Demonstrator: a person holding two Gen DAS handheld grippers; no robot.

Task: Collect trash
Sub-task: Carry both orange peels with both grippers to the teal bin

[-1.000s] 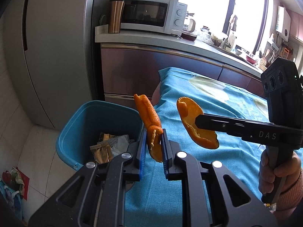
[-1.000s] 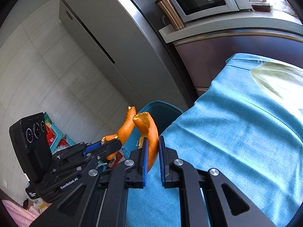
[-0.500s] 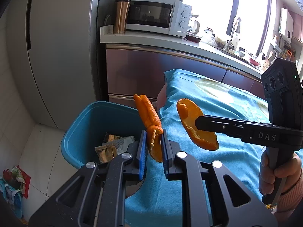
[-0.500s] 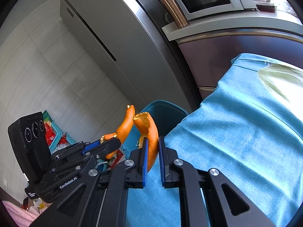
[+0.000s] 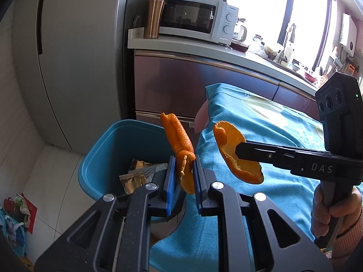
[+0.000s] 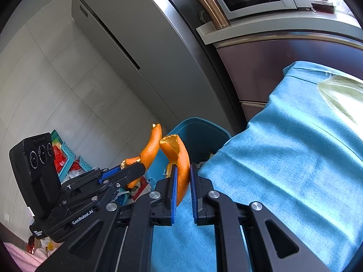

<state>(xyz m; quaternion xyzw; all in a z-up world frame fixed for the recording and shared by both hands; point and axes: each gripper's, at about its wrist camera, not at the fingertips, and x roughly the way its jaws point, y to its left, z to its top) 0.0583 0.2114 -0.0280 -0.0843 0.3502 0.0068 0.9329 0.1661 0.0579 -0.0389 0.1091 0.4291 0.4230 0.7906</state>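
A blue bin (image 5: pixel 102 156) stands on the floor against the edge of a tabletop draped in a blue cloth (image 5: pixel 261 122). Inside it lie brown paper wrappers (image 5: pixel 133 176) and a grey crumpled piece; the rest of its contents is hidden behind the tongs.

The left tongs (image 5: pixel 184 176) are closed on a long curled orange peel (image 5: pixel 179 140), held upright over the bin's near rim. The right tongs (image 6: pixel 182 181) grip a broader, cupped piece of orange peel (image 6: pixel 179 156) over the cloth's edge, just beside the bin. The 2 peels are near each other; whether they touch cannot be told.

Behind stand a grey fridge (image 5: pixel 79 45), a white microwave (image 5: pixel 195 18) and a copper tumbler (image 5: pixel 154 18). A bag of colourful items on the floor is cut off.
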